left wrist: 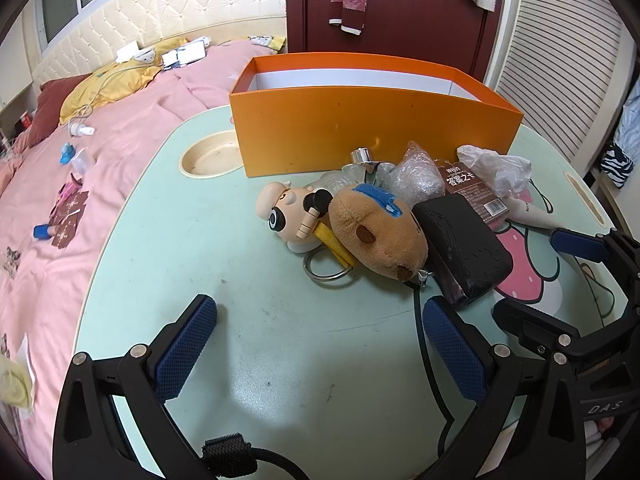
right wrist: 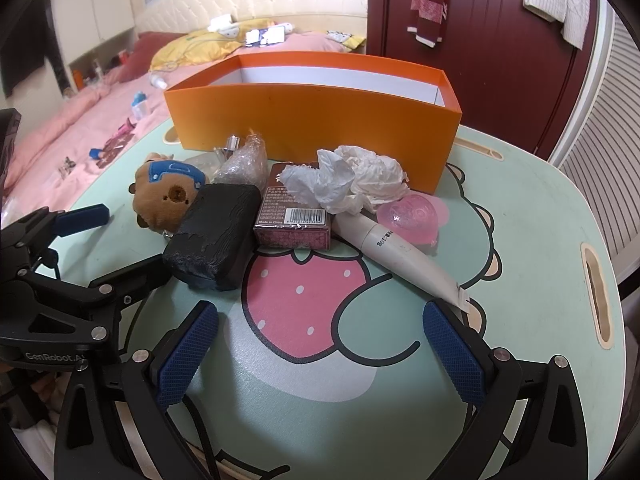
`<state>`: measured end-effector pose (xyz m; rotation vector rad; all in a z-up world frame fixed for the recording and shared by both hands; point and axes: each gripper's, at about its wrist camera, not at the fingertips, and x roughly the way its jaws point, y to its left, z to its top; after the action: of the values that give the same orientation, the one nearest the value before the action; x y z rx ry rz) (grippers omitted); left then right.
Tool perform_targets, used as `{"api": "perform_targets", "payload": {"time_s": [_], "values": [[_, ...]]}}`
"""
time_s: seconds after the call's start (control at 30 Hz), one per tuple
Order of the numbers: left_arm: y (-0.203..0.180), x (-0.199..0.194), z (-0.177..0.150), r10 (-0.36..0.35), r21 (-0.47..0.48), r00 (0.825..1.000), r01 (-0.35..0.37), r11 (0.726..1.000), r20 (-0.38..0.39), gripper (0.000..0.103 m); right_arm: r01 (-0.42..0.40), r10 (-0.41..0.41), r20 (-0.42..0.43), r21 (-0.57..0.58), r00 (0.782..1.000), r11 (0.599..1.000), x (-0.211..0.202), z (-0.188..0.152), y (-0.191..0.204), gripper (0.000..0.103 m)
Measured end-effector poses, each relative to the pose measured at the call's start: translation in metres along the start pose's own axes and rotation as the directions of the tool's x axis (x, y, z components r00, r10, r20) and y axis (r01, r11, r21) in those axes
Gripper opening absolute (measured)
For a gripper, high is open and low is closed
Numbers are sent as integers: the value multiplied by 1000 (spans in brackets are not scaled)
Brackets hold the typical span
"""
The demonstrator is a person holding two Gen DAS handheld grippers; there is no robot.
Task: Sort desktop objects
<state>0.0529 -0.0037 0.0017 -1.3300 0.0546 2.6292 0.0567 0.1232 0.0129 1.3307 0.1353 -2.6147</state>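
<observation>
An orange box [left wrist: 360,128] [right wrist: 312,120] stands open-topped at the back of the pale green table [left wrist: 224,264]. In front of it lies a heap: a toy figure [left wrist: 288,210], a brown plush [left wrist: 374,230] [right wrist: 168,196], a black case [left wrist: 464,244] [right wrist: 216,236], a maroon card box [right wrist: 294,216], crumpled tissue [right wrist: 352,180], a white tube [right wrist: 400,252], a pink lid [right wrist: 412,216] and crinkled plastic wrap [left wrist: 416,176]. My left gripper [left wrist: 320,340] hovers open over bare table short of the plush. My right gripper [right wrist: 320,344] is open over the strawberry print, nothing between its fingers.
A round cup recess [left wrist: 208,156] sits left of the box and a slot handle [right wrist: 598,300] at the table's right edge. A metal key ring [left wrist: 326,268] lies by the toy figure. A pink bed [left wrist: 80,184] with small items lies to the left.
</observation>
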Motion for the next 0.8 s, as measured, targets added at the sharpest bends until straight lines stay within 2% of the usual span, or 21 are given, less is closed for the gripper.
{"api": "perform_targets", "payload": {"time_s": [0.8], "values": [[-1, -1, -1, 2, -2, 1000, -2, 1000, 1, 103, 2, -2, 0, 2, 1000, 1000, -2, 1, 1, 103]]}}
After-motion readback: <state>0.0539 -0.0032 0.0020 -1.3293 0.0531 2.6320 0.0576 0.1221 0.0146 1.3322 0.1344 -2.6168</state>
